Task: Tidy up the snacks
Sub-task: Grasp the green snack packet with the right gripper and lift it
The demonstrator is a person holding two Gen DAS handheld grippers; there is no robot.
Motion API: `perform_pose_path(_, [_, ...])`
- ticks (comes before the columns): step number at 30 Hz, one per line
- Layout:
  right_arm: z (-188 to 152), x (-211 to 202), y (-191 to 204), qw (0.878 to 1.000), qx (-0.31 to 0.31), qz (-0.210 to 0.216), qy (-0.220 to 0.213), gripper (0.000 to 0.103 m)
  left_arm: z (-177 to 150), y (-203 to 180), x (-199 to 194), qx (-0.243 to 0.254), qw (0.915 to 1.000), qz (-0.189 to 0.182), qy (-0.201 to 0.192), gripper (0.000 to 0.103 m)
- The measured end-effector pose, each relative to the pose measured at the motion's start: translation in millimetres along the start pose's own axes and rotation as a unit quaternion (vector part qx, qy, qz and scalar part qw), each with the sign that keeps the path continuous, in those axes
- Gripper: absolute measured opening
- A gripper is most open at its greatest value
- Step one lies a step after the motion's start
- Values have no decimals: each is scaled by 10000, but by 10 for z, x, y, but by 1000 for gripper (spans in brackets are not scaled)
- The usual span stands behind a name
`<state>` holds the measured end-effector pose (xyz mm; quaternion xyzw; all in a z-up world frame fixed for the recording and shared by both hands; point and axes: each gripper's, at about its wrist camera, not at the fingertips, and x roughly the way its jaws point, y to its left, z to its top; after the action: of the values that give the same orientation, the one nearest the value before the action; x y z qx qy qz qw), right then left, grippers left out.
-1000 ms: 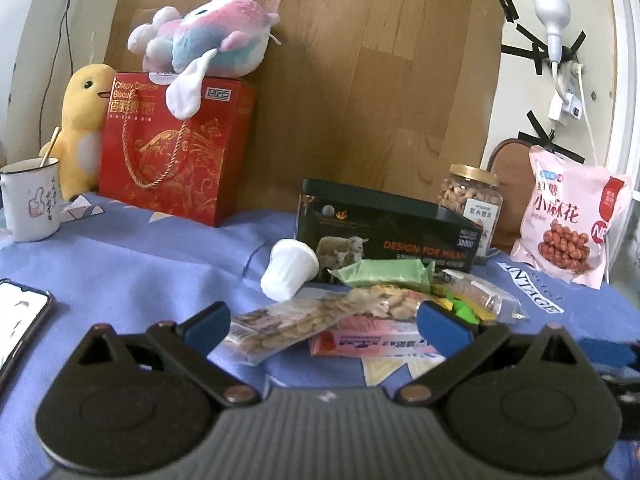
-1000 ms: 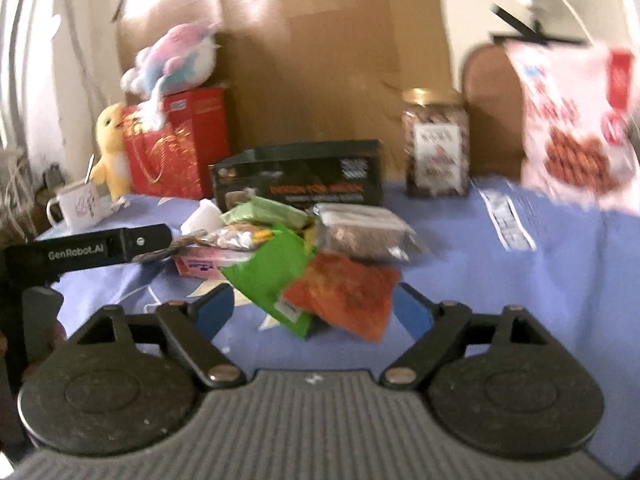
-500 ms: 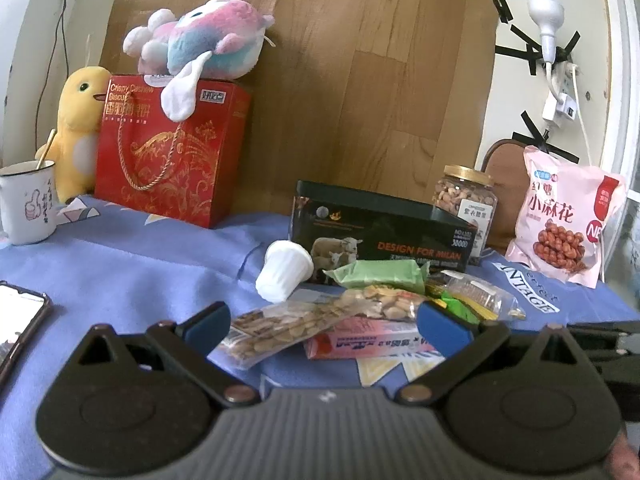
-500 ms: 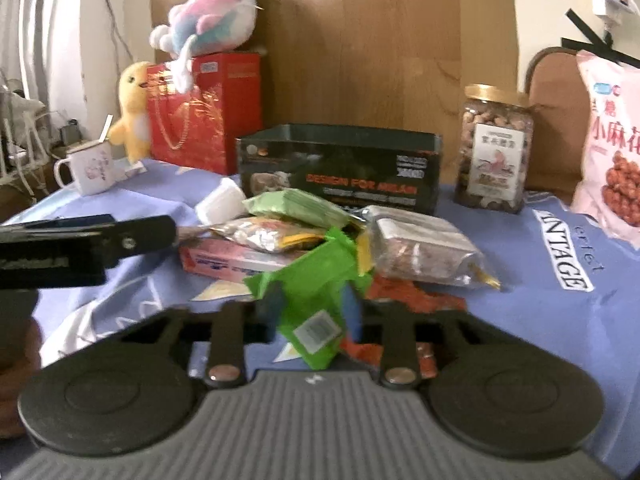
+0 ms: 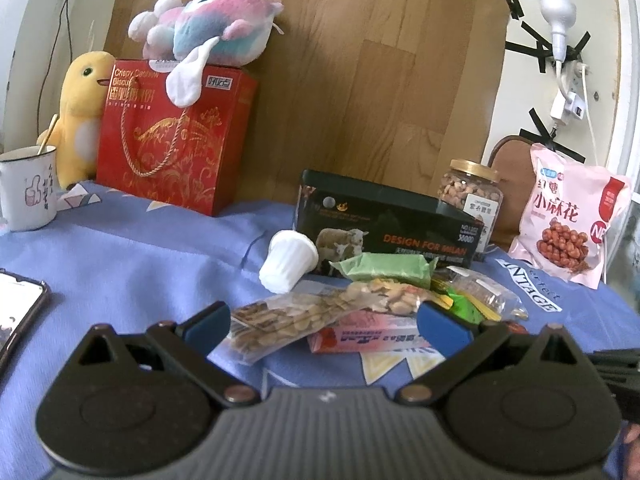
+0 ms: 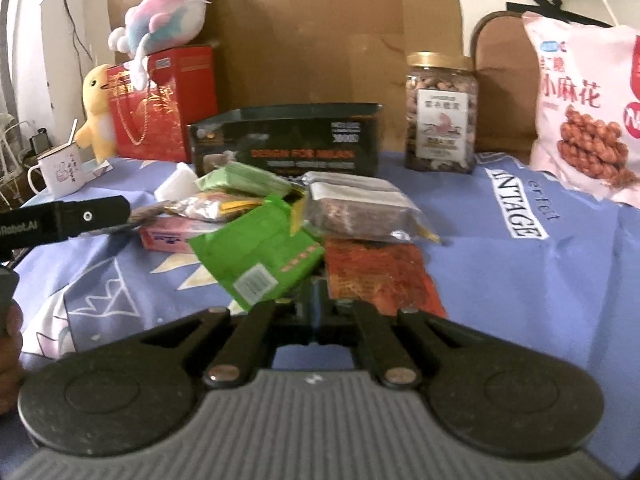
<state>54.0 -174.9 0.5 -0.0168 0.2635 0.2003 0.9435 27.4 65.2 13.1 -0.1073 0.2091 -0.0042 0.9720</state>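
Observation:
A pile of snack packets lies on the blue cloth in front of a dark open box (image 5: 384, 220) (image 6: 288, 140). My right gripper (image 6: 318, 298) is shut on the near corner of a green packet (image 6: 260, 256), beside a red-orange packet (image 6: 380, 276) and a brown bar pack (image 6: 356, 208). My left gripper (image 5: 326, 320) is open, its blue pads either side of a clear nut packet (image 5: 304, 312) and a pink box (image 5: 372, 334), without touching them. A light green packet (image 5: 384, 266) and a white cup (image 5: 288, 260) lie by the box.
A nut jar (image 6: 440, 112) and a pink snack bag (image 6: 588, 108) stand at the back right. A red gift bag (image 5: 172, 136) with plush toys, a white mug (image 5: 26, 188) and a phone (image 5: 16, 312) are on the left.
My right gripper went from open to shut on the green packet and moved closer to the pile. My left gripper stayed open and barely moved.

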Motion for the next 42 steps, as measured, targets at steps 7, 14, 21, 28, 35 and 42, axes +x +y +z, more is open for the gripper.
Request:
perform_pose_path(7, [-5,-162,-55,9997,141,69,-190,12,-1,-13,6,17,10000,-11,24,103])
perform_pose_path(14, [-3,-131,274,9961,-634,566,-217,58,-7,-19,2,27,10000,14,26,103])
perform_pose_path(21, [54,214,454,9916,-1233,373,76,58,-10,-45,-9,118,9999,10,-40,103])
perform_pose_path(28, [-13,64,456,9873,-1557,95,-288,23,-1,1,5,-3,10000,-22,4,103])
perform_pose_path(35, [-152,-258,505,9787,-1887,747,-295,19,5,30,9,-80,10000,-42,23,103])
perform_pose_path(42, [-179,-425,322,9752,-1084,1932,25,52,10,66,15,-184,9998,-61,61,103])
